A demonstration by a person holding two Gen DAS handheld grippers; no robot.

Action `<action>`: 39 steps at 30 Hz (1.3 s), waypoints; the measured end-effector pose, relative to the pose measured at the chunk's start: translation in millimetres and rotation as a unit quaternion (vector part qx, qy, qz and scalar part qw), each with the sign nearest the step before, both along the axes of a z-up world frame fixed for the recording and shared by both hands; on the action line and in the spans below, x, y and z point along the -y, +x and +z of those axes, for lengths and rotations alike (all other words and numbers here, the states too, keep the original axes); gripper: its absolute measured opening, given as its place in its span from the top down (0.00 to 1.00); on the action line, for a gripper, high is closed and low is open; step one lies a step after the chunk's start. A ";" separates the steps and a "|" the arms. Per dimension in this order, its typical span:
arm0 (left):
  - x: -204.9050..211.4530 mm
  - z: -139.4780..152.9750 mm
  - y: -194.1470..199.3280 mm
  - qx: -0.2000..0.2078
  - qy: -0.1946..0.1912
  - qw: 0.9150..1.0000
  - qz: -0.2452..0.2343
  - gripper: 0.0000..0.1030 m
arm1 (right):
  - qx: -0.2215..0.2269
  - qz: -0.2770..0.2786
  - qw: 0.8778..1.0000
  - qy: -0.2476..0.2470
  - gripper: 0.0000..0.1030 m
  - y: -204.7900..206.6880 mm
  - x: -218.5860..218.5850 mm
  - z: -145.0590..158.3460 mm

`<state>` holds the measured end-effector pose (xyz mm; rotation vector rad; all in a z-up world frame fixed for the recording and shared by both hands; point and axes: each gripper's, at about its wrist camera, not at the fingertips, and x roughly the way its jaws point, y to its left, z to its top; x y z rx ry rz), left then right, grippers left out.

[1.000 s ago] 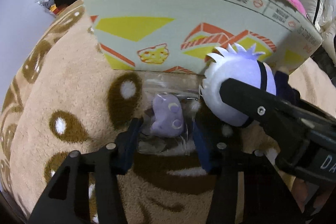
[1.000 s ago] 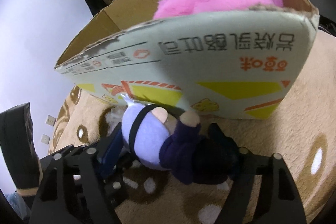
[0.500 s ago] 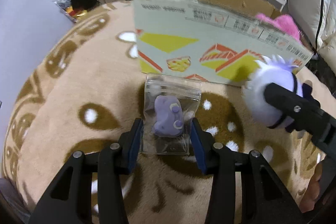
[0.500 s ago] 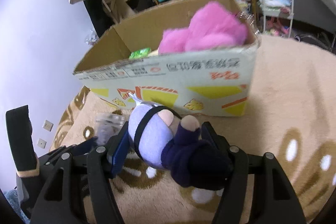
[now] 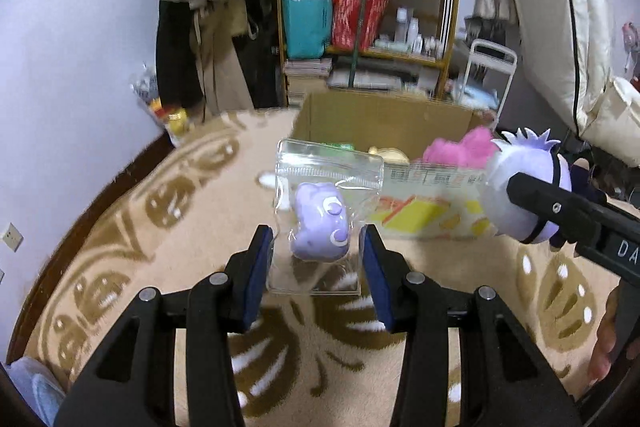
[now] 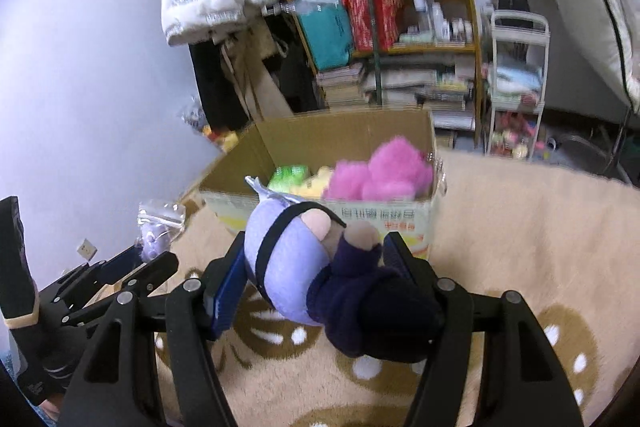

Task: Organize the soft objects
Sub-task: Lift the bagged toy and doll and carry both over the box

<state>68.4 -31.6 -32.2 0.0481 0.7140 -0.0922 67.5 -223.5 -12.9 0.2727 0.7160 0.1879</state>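
Both toys have been lifted off the rug (image 5: 120, 267): the bagged purple toy (image 5: 320, 227) is clamped between the left fingers (image 5: 260, 259), the plush doll (image 6: 320, 275) between the right fingers (image 6: 228, 287) (the box (image 6: 344, 135) now lies ahead, open).

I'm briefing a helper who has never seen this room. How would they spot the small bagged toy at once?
Start at the open cardboard box on the beige patterned rug. In front of it, the left gripper holds up a clear zip-top plastic bag. Inside is a small lilac plush toy with crescent-moon marks, the only bagged toy, smaller than the spiky-haired doll in dark clothes in the right gripper.
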 end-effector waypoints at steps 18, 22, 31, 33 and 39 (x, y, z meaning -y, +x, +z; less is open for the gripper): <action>5.4 65.0 9.5 0.136 0.019 0.990 -0.017 0.58 | 0.106 -0.034 0.993 -0.033 0.32 14.0 16.2 59.6; 12.0 72.7 24.1 0.153 0.023 0.988 -0.019 0.58 | 0.118 -0.035 0.992 -0.039 0.32 27.9 17.6 63.0; 25.3 79.2 55.5 0.172 0.031 0.984 -0.030 0.57 | 0.133 -0.008 0.989 -0.064 0.32 66.3 10.6 68.5; 27.1 74.8 62.8 0.169 0.034 0.985 -0.030 0.57 | 0.136 -0.002 0.988 -0.074 0.31 73.4 9.6 68.8; 34.1 57.5 81.4 0.157 0.040 0.986 -0.035 0.57 | 0.128 0.001 0.989 -0.075 0.31 91.0 13.2 54.9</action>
